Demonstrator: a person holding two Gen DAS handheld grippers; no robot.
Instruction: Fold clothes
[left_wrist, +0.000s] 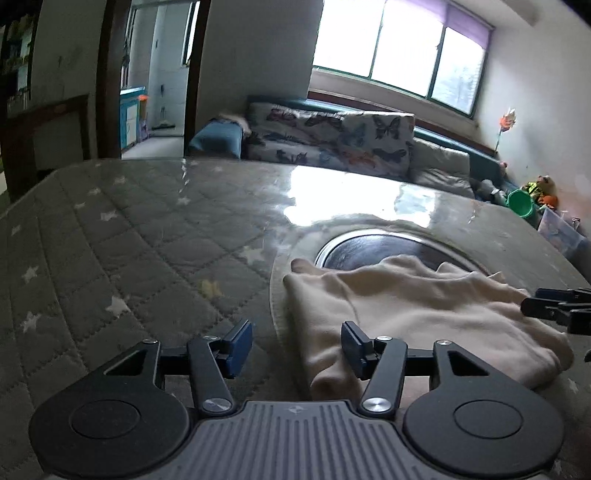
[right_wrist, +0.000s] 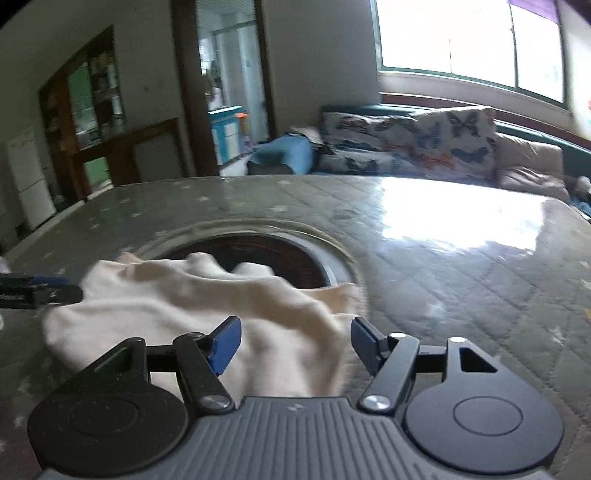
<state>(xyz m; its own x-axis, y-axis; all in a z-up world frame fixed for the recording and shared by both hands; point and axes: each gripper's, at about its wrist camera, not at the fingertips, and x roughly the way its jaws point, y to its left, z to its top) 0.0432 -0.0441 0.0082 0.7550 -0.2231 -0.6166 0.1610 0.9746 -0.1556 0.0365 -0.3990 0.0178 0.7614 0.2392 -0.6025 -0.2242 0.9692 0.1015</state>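
Cream garment (left_wrist: 417, 314) lying on the quilted table (left_wrist: 122, 236)
Its long axis runs nine to three o'clock; left gripper (left_wrist: 297, 349) and right gripper (right_wrist: 295, 345) both gape, gripping nothing.

Both tools are built alike. The left gripper (left_wrist: 297, 345) has a grey ribbed housing with a small pale emblem near its front edge, flanked by 2 round black discs, each with a raised inner circle. Black linkage arms with triangular cut-outs run forward, pinned by silver screws, and end in blue pads (left_wrist: 238, 347). The right gripper (right_wrist: 295, 341) shows the same grey ribbed body, 2 black discs, silver screws and brighter blue pads (right_wrist: 225, 345)
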